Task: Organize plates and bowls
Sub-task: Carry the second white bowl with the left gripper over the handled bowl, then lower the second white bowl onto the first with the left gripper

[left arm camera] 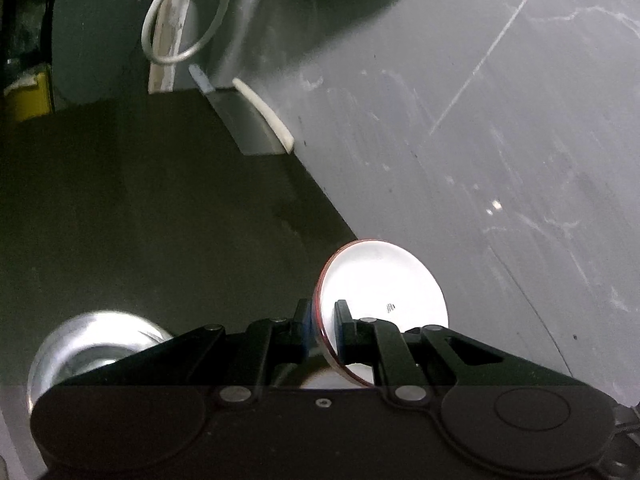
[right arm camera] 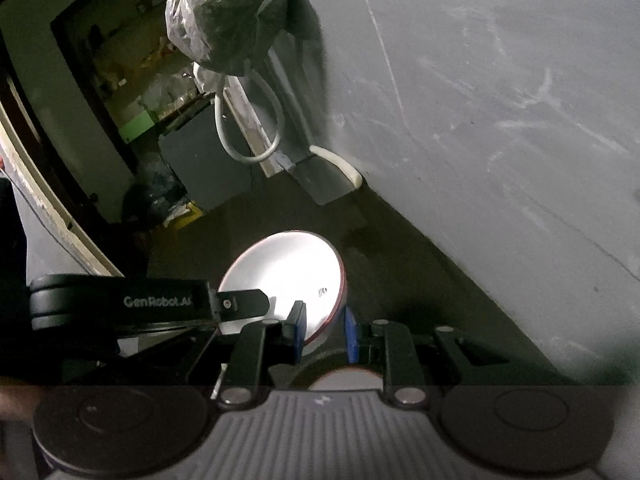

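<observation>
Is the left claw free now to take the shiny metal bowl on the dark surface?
Probably not: the left claw is shut on the white plate with a red rim, so it must release that first. The shiny metal bowl lies uncovered beside it.

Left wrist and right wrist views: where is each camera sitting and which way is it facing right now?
Left wrist: behind the left gripper, looking along its fingers over the dark counter toward the grey wall; the gripper is shut on the red-rimmed plate, with a steel bowl lower left.
Right wrist: behind the right gripper, facing the same corner; its fingers straddle the plate's rim, and the left gripper reaches in from the left.
Shared: plate, white cable loop, counter, wall.
</observation>
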